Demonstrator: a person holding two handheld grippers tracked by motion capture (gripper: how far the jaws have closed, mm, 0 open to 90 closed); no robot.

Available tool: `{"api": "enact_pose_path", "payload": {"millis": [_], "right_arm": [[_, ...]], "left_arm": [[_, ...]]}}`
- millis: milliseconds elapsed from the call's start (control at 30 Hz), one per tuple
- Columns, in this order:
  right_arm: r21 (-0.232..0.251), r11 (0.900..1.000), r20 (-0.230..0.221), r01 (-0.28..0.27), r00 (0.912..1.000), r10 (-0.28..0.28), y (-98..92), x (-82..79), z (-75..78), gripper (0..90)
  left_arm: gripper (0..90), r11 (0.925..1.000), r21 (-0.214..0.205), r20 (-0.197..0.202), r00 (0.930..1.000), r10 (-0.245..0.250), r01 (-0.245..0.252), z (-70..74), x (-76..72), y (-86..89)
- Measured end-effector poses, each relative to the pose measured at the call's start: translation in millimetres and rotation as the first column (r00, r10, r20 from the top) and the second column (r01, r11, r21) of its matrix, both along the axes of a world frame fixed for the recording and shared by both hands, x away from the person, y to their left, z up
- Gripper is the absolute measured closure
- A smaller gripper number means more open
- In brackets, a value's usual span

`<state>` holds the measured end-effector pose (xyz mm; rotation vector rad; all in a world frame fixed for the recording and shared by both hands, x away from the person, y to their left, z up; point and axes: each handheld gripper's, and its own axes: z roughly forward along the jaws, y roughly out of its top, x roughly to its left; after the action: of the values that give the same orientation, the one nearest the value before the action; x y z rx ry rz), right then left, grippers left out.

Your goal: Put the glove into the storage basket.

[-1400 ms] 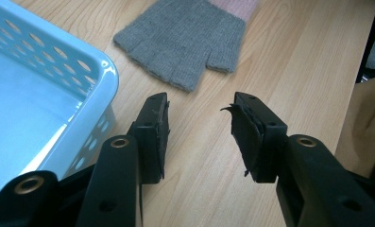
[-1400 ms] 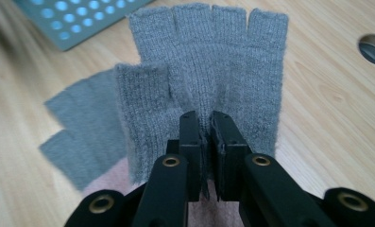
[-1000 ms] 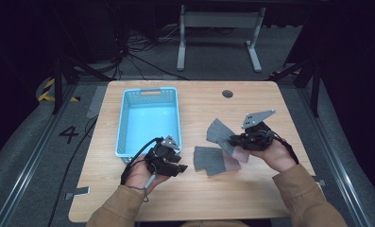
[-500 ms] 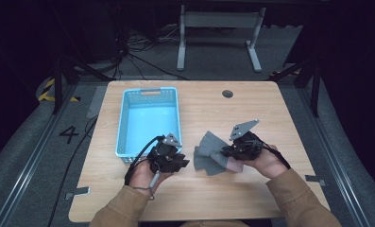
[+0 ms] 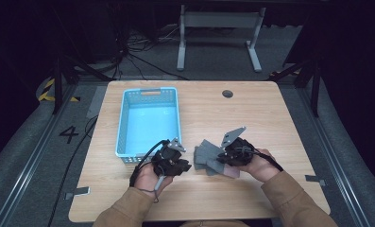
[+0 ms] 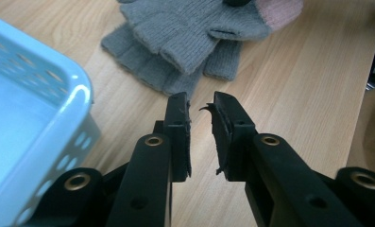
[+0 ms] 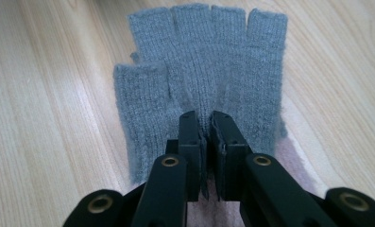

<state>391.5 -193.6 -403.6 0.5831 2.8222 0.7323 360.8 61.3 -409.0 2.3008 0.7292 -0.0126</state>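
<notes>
So the right gripper (image 7: 205,118) is pinching the cuff end of a grey glove (image 7: 208,56), which lies flat on the table (image 7: 43,94) beyond its fingertips. Left gripper (image 6: 201,101) has just been closing, nothing between its pads, glove just ahead.

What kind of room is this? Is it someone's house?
Probably not a house; it looks like a lab or studio for recording. A wooden table stands alone on a grey floor with cables and yellow-black warning tape, and the person holds a gripper in each hand.
</notes>
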Motion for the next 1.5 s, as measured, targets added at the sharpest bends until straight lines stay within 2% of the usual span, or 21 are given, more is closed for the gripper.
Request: {"api": "enact_pose_path", "payload": {"millis": [67, 100, 267, 300, 400, 433, 533, 567, 600, 633, 667, 700, 833, 933, 967, 1067, 1200, 1233, 1300, 1400, 1500], "right_arm": [[-0.011, 0.9999, -0.001, 0.000, 1.0000, 0.000, 2.0, -0.6, -2.8, 84.1], [-0.021, 0.9998, -0.003, -0.006, 1.0000, 0.006, 3.8, -1.1, -5.4, 84.0], [-0.024, 0.9997, -0.005, -0.001, 1.0000, 0.001, 5.5, -1.9, -8.9, 81.2], [-0.017, 0.9998, -0.012, -0.003, 0.9999, 0.002, 4.7, -2.4, -9.9, 77.2], [-0.002, 1.0000, -0.014, -0.003, 0.9999, 0.003, 1.9, -3.6, -8.3, 74.8], [0.026, 0.9997, -0.010, 0.001, 0.9999, 0.000, -3.5, -4.1, -4.1, 71.5], [0.054, 0.9982, -0.003, 0.024, 0.9997, -0.024, -11.3, -4.6, 1.7, 69.6], [0.077, 0.9954, 0.011, 0.058, 0.9982, -0.059, -21.3, -4.0, 6.2, 66.7], [0.077, 0.9954, 0.011, 0.058, 0.9982, -0.059, -21.3, -4.0, 6.2, 66.7], [0.101, 0.9895, 0.011, 0.104, 0.9943, -0.106, -32.4, -3.6, 8.7, 65.3], [0.101, 0.9895, 0.011, 0.104, 0.9943, -0.106, -32.4, -3.6, 8.7, 65.3], [0.112, 0.9832, 0.022, 0.144, 0.9888, -0.148, -44.4, -3.1, 9.6, 65.0], [0.126, 0.9745, 0.030, 0.186, 0.9811, -0.191, -63.8, -4.0, 12.7, 62.4], [0.137, 0.9741, 0.042, 0.179, 0.9815, -0.187, -72.4, -5.8, 14.3, 60.5], [0.138, 0.9756, 0.056, 0.171, 0.9820, -0.180, -77.8, -7.3, 14.9, 60.3], [0.131, 0.9764, 0.067, 0.171, 0.9812, -0.181, -86.7, -9.0, 14.5, 60.0], [0.115, 0.9795, 0.056, 0.165, 0.9834, -0.173, -92.1, -9.3, 11.5, 60.2], [0.096, 0.9832, 0.060, 0.156, 0.9850, -0.162, -93.9, -9.2, 8.5, 60.6], [0.080, 0.9843, 0.046, 0.157, 0.9859, -0.161, -95.1, -8.3, 5.6, 61.4], [0.071, 0.9853, 0.037, 0.155, 0.9867, -0.158, -95.2, -6.8, 2.8, 61.8], [0.063, 0.9861, 0.023, 0.154, 0.9876, -0.156, -93.6, -5.7, -1.9, 62.0]], "left_arm": [[77.3, 0.9999, 0.003, -0.003, 0.9999, 0.010, -0.010, -5.5, -1.2, -3.8], [77.3, 0.9996, 0.019, 0.000, 0.9998, 0.020, -0.020, -10.3, -2.2, -8.3], [77.2, 0.9992, 0.033, 0.001, 0.9997, 0.024, -0.024, -13.7, -1.6, -12.7], [77.2, 0.9990, 0.040, 0.011, 0.9998, 0.017, -0.018, -13.1, -1.2, -13.0], [75.7, 0.9989, 0.041, 0.019, 0.9996, 0.020, -0.021, -12.9, -2.6, -13.8], [74.9, 0.9988, 0.048, 0.029, 0.9995, 0.012, -0.013, -12.8, -4.0, -14.5], [70.5, 0.9982, 0.058, 0.044, 0.9990, 0.014, -0.016, -13.0, -5.5, -15.5], [69.4, 0.9982, 0.058, 0.056, 0.9984, 0.009, -0.013, -13.2, -6.0, -15.9], [69.0, 0.9982, 0.058, 0.056, 0.9984, 0.009, -0.013, -13.2, -6.0, -15.9], [68.6, 0.9986, 0.051, 0.053, 0.9986, 0.007, -0.010, -13.5, -6.4, -16.0], [67.9, 0.9986, 0.051, 0.053, 0.9986, 0.007, -0.010, -13.5, -6.4, -16.0], [67.6, 0.9993, 0.037, 0.062, 0.9981, -0.003, 0.001, -13.2, -7.1, -16.7], [64.9, 0.9998, 0.022, 0.096, 0.9954, -0.006, 0.004, -11.1, -9.0, -18.5], [65.4, 0.9997, 0.020, 0.073, 0.9973, -0.012, 0.010, -11.6, -7.8, -19.2], [67.4, 0.9991, 0.041, 0.053, 0.9985, -0.013, 0.011, -12.6, -6.6, -19.9], [68.4, 0.9981, 0.060, 0.032, 0.9993, -0.017, 0.015, -14.5, -2.4, -18.3], [69.1, 0.9977, 0.055, 0.033, 0.9986, -0.040, 0.039, -17.8, 0.8, -16.0], [69.1, 0.9974, 0.060, 0.035, 0.9985, -0.042, 0.040, -18.9, 1.3, -15.7], [69.4, 0.9961, 0.078, 0.043, 0.9981, -0.044, 0.040, -21.5, 1.5, -16.8], [68.5, 0.9959, 0.086, 0.042, 0.9986, -0.034, 0.030, -22.6, 1.8, -17.4], [69.0, 0.9960, 0.087, 0.022, 0.9996, -0.019, 0.017, -25.6, 4.6, -17.5]]}}
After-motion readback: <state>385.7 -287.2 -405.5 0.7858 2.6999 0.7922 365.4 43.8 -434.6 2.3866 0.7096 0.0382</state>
